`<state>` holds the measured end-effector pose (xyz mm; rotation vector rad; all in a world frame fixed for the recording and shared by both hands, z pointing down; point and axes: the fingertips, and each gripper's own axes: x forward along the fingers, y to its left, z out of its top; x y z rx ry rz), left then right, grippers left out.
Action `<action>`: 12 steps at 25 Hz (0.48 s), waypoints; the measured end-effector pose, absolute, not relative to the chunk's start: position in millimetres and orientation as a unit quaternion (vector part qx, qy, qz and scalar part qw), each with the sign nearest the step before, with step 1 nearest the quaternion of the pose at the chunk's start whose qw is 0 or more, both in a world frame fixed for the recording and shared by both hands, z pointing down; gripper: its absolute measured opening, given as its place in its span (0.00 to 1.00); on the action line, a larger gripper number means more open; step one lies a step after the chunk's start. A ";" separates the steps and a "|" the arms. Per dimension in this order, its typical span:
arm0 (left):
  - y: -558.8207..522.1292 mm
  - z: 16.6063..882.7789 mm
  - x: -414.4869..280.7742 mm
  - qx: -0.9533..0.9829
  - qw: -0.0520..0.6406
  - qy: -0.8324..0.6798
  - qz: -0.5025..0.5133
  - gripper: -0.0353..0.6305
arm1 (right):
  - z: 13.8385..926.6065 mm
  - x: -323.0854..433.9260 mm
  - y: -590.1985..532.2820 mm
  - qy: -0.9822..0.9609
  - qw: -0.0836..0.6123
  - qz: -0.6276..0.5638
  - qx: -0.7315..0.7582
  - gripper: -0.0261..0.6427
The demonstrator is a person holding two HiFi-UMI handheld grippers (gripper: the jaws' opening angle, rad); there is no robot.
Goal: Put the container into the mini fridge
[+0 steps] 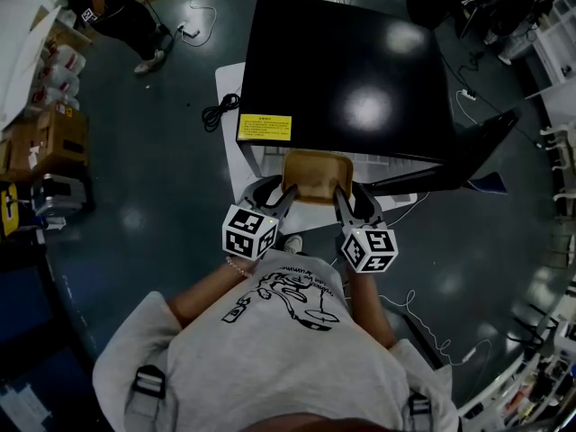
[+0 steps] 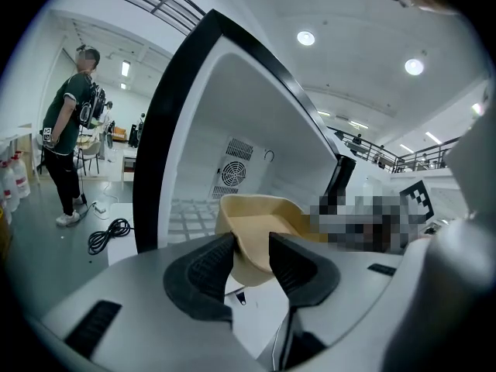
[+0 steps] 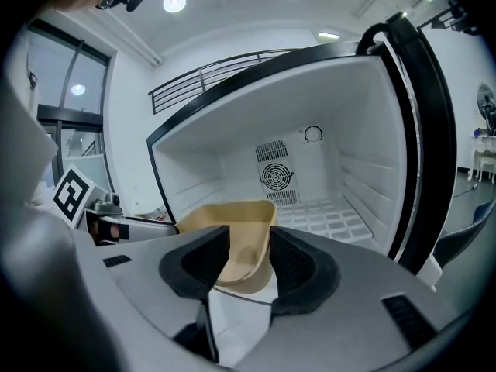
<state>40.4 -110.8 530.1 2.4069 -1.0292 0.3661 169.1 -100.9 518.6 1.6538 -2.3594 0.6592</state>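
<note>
Tan plastic container (image 1: 317, 176), shallow and round-cornered, hangs open side up at the mouth of the black mini fridge (image 1: 346, 70). Its long axis runs crosswise between my two hands, parallel to the fridge's front edge. My left gripper (image 1: 286, 192) has its jaws pinched on the near left corner of the rim, and my right gripper (image 1: 340, 196) has its jaws pinched on the near right corner (the wall is caught between the pads in both gripper views). Beyond the container lies the white interior, with a round fan grille (image 3: 277, 177) on the back wall. The black door (image 1: 486, 142) stands swung open to my right.
</note>
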 end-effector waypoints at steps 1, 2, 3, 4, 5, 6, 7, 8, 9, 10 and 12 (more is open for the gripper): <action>-112.2 530.3 41.5 0.882 0.247 -0.378 0.134 0.28 | 518.7 170.2 -102.4 -0.795 0.093 0.222 0.557 0.29; -113.7 530.5 42.8 0.882 0.247 -0.378 0.133 0.28 | 518.8 171.6 -104.0 -0.795 0.093 0.222 0.557 0.29; -115.2 530.6 44.2 0.882 0.247 -0.378 0.133 0.28 | 518.9 173.0 -105.9 -0.795 0.093 0.222 0.557 0.29; -116.8 530.8 45.7 0.882 0.247 -0.379 0.132 0.28 | 519.1 174.5 -107.9 -0.795 0.093 0.221 0.557 0.29; -118.3 531.0 47.0 0.882 0.247 -0.379 0.132 0.28 | 519.2 175.8 -109.8 -0.795 0.093 0.220 0.557 0.29; -119.4 531.4 48.2 0.882 0.247 -0.379 0.132 0.28 | 519.6 177.0 -111.4 -0.796 0.093 0.220 0.557 0.29; -120.2 532.0 49.2 0.881 0.248 -0.380 0.132 0.28 | 520.2 178.0 -112.6 -0.796 0.093 0.220 0.557 0.29; -121.2 532.4 50.2 0.881 0.249 -0.380 0.132 0.28 | 520.7 179.0 -113.9 -0.796 0.093 0.220 0.556 0.29; -122.6 532.4 51.3 0.881 0.249 -0.381 0.131 0.28 | 520.9 180.1 -115.4 -0.797 0.094 0.219 0.555 0.29; -124.4 532.1 52.5 0.880 0.249 -0.382 0.131 0.28 | 521.1 181.2 -117.3 -0.797 0.094 0.219 0.555 0.30; -129.2 532.2 53.7 0.880 0.249 -0.383 0.130 0.28 | 521.8 182.5 -122.2 -0.798 0.094 0.218 0.554 0.29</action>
